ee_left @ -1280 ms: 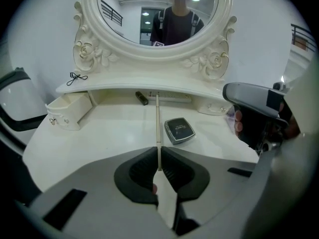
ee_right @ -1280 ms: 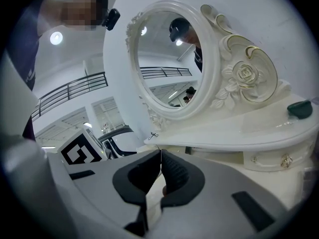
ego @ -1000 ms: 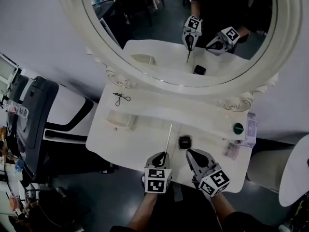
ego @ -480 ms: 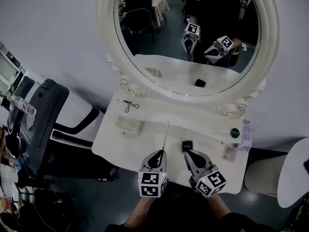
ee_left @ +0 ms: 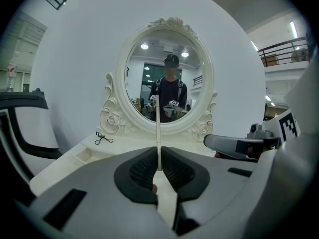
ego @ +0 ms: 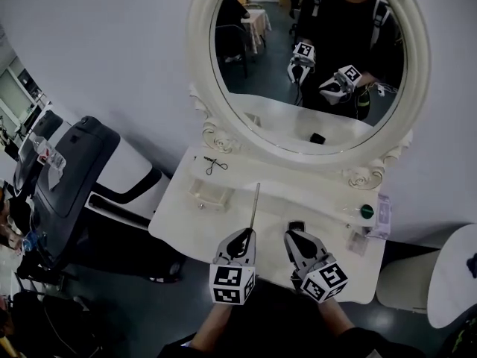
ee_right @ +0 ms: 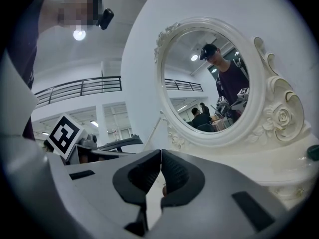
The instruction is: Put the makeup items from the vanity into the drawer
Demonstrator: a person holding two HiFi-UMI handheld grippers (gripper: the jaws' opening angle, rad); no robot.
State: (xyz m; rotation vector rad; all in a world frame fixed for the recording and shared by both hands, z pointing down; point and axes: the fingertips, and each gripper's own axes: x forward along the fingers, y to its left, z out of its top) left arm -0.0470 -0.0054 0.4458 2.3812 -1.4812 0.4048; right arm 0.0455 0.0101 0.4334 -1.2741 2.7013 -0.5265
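My left gripper (ego: 244,239) is shut on the near end of a long thin white stick (ego: 255,203), which points away toward the mirror, above the white vanity top (ego: 223,226). In the left gripper view the stick (ee_left: 158,128) rises straight from between the pads of the left gripper (ee_left: 159,169). My right gripper (ego: 293,239) hangs close beside it, shut and empty; its pads meet in the right gripper view (ee_right: 160,171). A small black compact (ego: 297,225) lies on the vanity just beyond the right gripper's tips. A black eyelash curler (ego: 215,164) lies at the back left.
A large oval mirror (ego: 313,66) in a carved white frame stands at the back and reflects the person and both grippers. A shallow white tray (ego: 209,194) sits at the vanity's left. A green-capped item (ego: 366,211) and packets (ego: 356,239) lie at the right. A chair (ego: 74,177) stands left.
Both grippers have risen above the vanity's front edge, the left one carrying the stick up with it. The head view has tipped up and shows more of the mirror.
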